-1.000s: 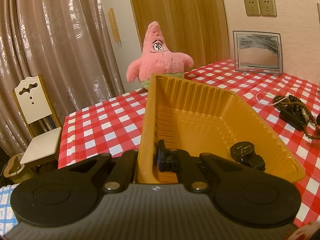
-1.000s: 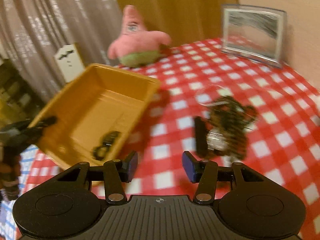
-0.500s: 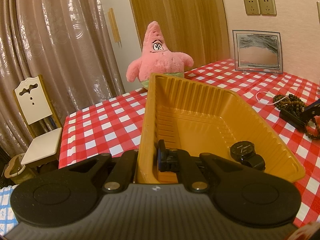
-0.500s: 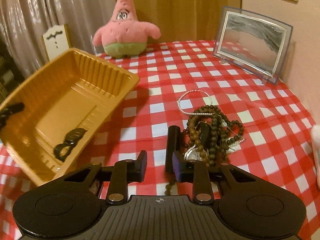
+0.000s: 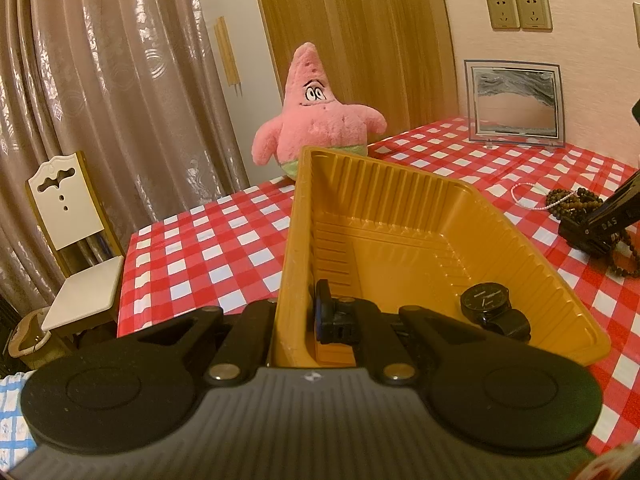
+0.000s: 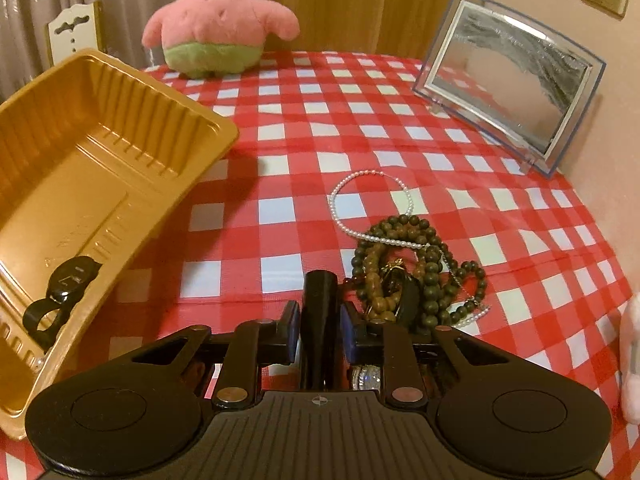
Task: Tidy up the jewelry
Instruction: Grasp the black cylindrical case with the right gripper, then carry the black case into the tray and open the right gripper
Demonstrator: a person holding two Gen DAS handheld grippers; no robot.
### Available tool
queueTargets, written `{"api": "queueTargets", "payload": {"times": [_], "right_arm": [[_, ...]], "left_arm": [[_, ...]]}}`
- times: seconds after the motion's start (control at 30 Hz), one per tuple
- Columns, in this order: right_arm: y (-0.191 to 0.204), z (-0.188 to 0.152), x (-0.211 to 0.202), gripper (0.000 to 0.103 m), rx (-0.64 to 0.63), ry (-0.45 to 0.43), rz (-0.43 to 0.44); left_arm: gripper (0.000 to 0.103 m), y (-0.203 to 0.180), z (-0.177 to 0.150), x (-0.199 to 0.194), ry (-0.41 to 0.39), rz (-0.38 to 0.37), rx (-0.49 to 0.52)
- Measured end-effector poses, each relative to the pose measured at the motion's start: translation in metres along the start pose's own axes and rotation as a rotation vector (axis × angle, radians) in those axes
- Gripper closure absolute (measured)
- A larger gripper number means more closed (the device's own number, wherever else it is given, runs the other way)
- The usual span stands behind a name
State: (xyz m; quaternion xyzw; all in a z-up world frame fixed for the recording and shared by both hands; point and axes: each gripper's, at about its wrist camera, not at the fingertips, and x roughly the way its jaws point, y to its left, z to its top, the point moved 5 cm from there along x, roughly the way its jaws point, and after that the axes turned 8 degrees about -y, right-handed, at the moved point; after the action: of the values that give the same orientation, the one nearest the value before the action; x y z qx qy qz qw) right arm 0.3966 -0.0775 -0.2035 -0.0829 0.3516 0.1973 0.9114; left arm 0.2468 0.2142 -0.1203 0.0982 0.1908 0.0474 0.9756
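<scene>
My left gripper is shut on the near wall of the golden plastic tray and holds it tilted. A black watch lies inside the tray; it also shows in the right wrist view. My right gripper is closed around a black watch strap at the edge of a jewelry pile on the checkered cloth. The pile holds brown bead strings and a white pearl string. The right gripper shows at the right of the left wrist view.
A pink star plush sits at the table's far side. A glass-framed picture stands at the back right by the wall. A white chair stands beyond the table's left edge. The red and white cloth covers the table.
My right gripper moved forward to the jewelry pile and its jaws closed from wide open onto the black strap. The left gripper and tray held still.
</scene>
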Motion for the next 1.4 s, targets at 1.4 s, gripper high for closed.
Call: {"api": "queueTargets", "payload": {"times": [1.4], "right_arm": [[0.136,0.021,-0.067,0.069,0.173,-0.14,0.559]], "left_arm": [[0.099,-0.002,0.0,0.004,0.001,-0.004,-0.017]]}}
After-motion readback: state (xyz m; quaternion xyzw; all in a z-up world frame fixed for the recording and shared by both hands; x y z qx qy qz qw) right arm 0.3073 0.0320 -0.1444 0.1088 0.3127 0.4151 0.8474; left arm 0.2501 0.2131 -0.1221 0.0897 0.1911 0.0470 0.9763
